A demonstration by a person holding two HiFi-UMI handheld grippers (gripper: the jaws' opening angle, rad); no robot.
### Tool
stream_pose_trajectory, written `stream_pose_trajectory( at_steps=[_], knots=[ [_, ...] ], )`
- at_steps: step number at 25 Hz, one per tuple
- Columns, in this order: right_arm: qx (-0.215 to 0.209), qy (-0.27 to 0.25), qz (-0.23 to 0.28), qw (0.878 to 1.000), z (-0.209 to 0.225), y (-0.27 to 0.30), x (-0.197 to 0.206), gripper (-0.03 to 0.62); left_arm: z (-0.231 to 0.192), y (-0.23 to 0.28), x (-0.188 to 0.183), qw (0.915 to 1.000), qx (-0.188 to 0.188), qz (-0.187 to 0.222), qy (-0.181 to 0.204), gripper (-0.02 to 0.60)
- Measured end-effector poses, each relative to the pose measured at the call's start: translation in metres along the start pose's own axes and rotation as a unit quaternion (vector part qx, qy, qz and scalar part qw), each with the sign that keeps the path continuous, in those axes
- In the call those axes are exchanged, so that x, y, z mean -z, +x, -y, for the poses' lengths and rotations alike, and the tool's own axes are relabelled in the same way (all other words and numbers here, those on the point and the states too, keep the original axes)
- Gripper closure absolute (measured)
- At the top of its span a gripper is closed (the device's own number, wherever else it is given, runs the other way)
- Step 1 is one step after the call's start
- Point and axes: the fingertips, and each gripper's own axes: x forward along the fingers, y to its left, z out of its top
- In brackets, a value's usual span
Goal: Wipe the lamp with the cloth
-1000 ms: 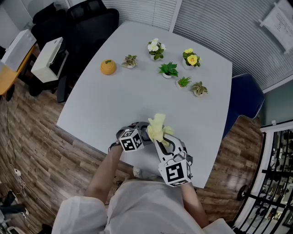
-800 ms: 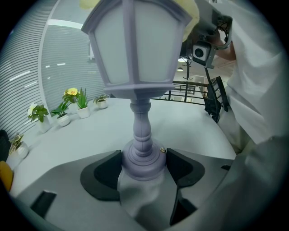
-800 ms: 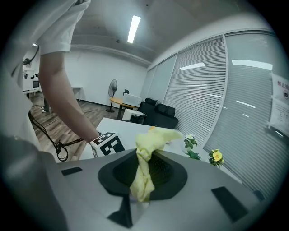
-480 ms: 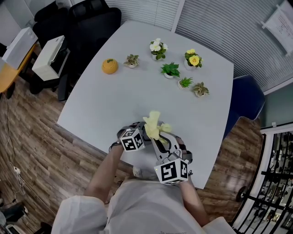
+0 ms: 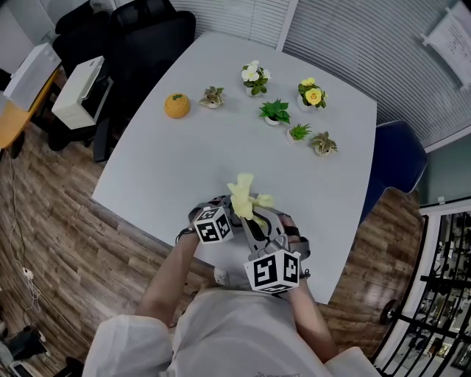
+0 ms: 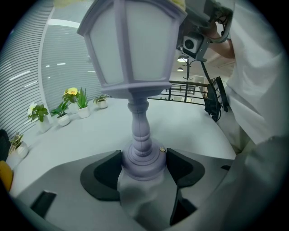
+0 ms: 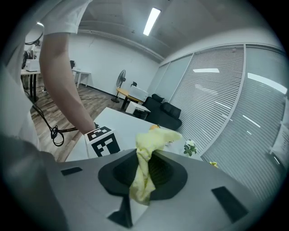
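A pale lilac lantern-shaped lamp [image 6: 131, 45] stands upright near the table's front edge. My left gripper [image 6: 143, 164] is shut on its round base, one jaw on each side. In the head view the lamp is almost hidden under the yellow cloth [image 5: 244, 199], and the left gripper [image 5: 221, 219] sits just left of it. My right gripper [image 7: 143, 173] is shut on the yellow cloth [image 7: 146, 167], whose bunched end sticks out past the jaws. It holds the cloth against the lamp's top, and a yellow edge [image 6: 178, 3] shows above the lantern.
Several small potted plants [image 5: 274, 112] and an orange round object [image 5: 176, 106] stand at the far side of the white table [image 5: 169, 162]. Black chairs [image 5: 140, 29] and a white printer [image 5: 79, 92] lie beyond the left edge, a blue chair [image 5: 394, 158] to the right.
My right gripper has shifted a little to the left and drawn the yellow cloth leftward over the lamp's top. The left gripper and the lamp have stayed still.
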Motion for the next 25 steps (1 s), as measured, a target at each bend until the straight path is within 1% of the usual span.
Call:
stream_pose_trajectory(
  at_steps=[4, 9, 12, 15, 18, 20, 22, 25],
  knots=[
    [-0.003, -0.011, -0.008, 1.000, 0.003, 0.004, -0.002, 0.536, 0.000, 0.000, 0.000, 1.0000, 0.000, 0.000, 0.000, 0.259],
    [-0.014, -0.010, -0.020, 1.000, 0.005, 0.009, -0.003, 0.536, 0.001, 0.000, 0.000, 1.0000, -0.001, 0.001, 0.001, 0.259],
    [-0.023, -0.004, -0.029, 0.999, 0.008, 0.013, -0.002, 0.536, 0.000, 0.000, 0.000, 1.0000, -0.001, 0.000, 0.001, 0.259],
    [-0.035, 0.013, -0.037, 0.999, 0.012, 0.016, -0.001, 0.536, -0.001, 0.001, 0.000, 1.0000, 0.000, -0.002, -0.001, 0.259],
    [-0.054, 0.044, -0.039, 0.997, 0.016, 0.017, -0.001, 0.536, -0.001, 0.002, 0.000, 1.0000, 0.001, -0.002, -0.002, 0.259],
    [-0.069, 0.076, -0.036, 0.994, 0.017, 0.017, -0.001, 0.536, -0.001, 0.002, 0.000, 1.0000, 0.000, -0.002, -0.001, 0.259],
    [-0.085, 0.118, -0.030, 0.989, 0.020, 0.017, -0.002, 0.536, -0.001, 0.001, 0.000, 1.0000, -0.001, -0.001, 0.000, 0.259],
    [-0.103, 0.186, -0.021, 0.977, 0.026, 0.017, -0.001, 0.536, -0.002, 0.000, -0.001, 1.0000, -0.001, -0.001, 0.000, 0.259]
  ],
)
